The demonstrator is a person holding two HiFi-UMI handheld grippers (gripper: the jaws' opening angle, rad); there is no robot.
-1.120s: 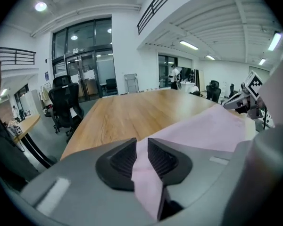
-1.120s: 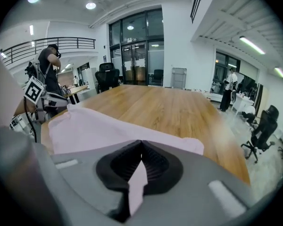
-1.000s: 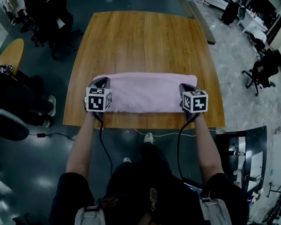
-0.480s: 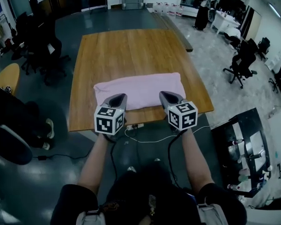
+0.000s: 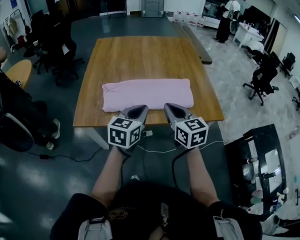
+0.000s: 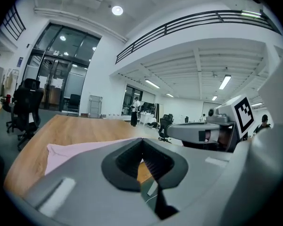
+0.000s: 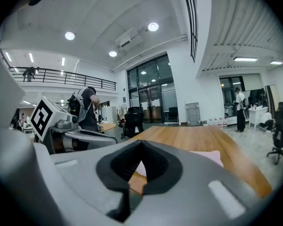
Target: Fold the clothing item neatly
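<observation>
Wooden table (image 5: 150,54) holds a folded pink garment (image 5: 147,94) (lying flat).

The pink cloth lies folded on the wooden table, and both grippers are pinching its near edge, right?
Not pinching: in the two gripper views, the left gripper and right gripper are shut on nothing, clear of the pink cloth folded on the wooden table.

table (image 5: 145,59) lies bare beyond the pink cloth (image 5: 147,94).
</observation>
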